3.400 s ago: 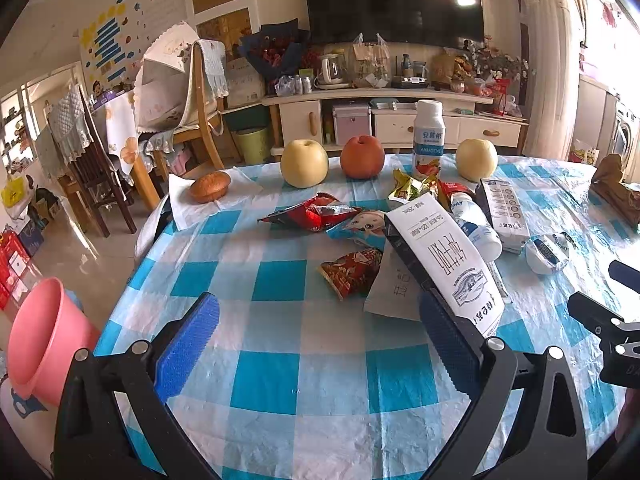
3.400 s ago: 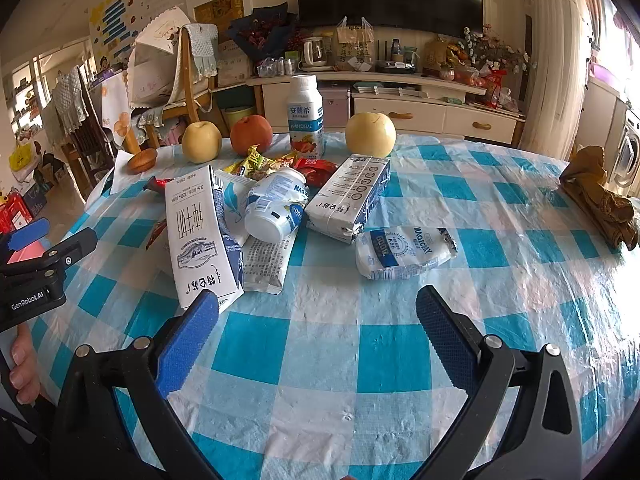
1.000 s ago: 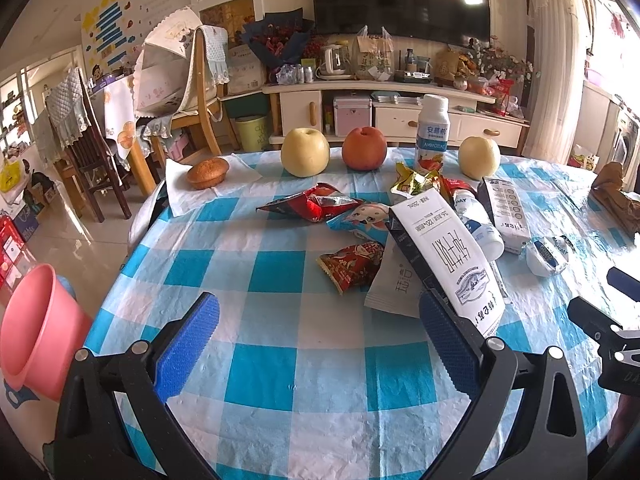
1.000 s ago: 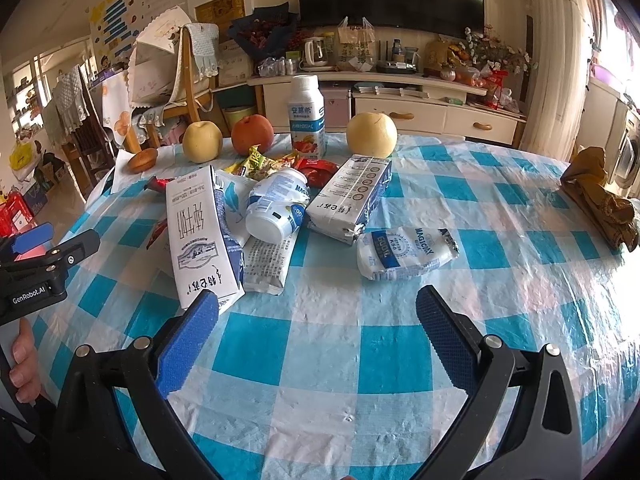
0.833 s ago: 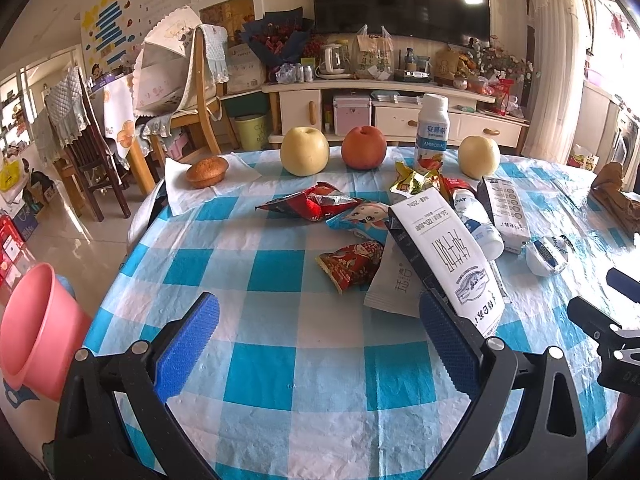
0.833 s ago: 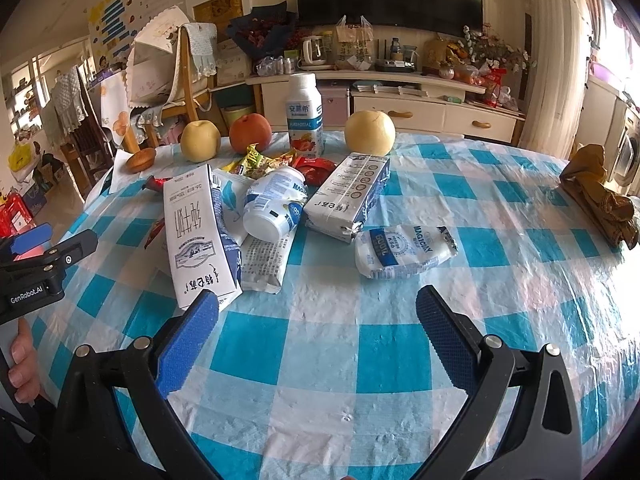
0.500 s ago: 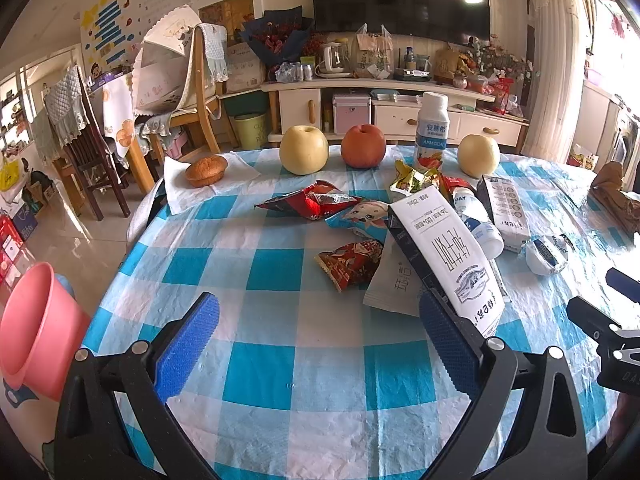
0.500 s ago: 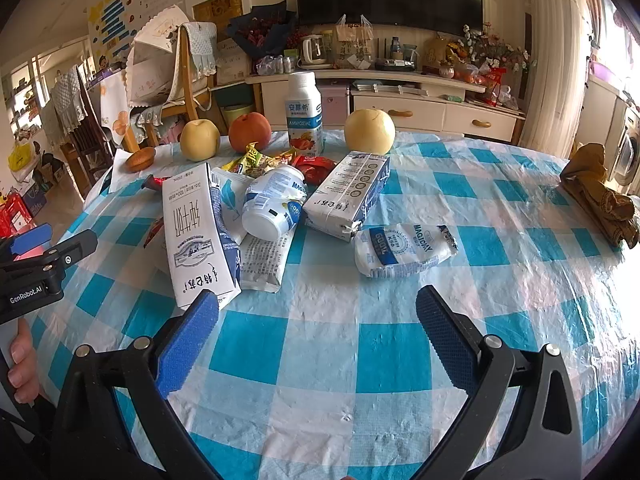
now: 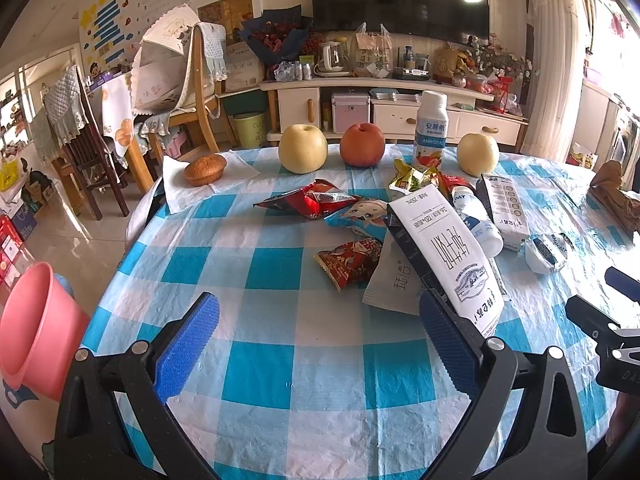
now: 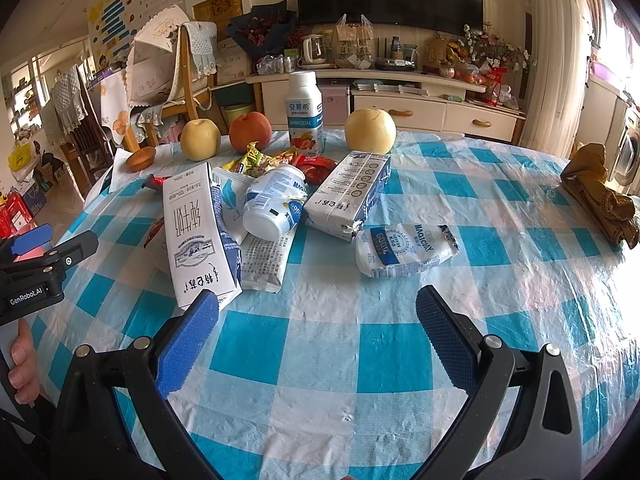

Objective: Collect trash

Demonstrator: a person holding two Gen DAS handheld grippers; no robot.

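Observation:
A pile of trash lies on the blue-checked tablecloth: a tall white milk carton, a second carton, a lying yogurt bottle, a crumpled white-blue wrapper, red snack bags and a flat white packet. My left gripper is open and empty, low over the near table edge, left of the milk carton. My right gripper is open and empty, in front of the pile.
Two pears, an apple, an upright drink bottle and a muffin on a napkin stand at the back. A brown cloth lies far right. A pink bin stands left of the table.
Almost nothing has changed. Both grippers stay open and hover in place, with only a slight drift of the views.

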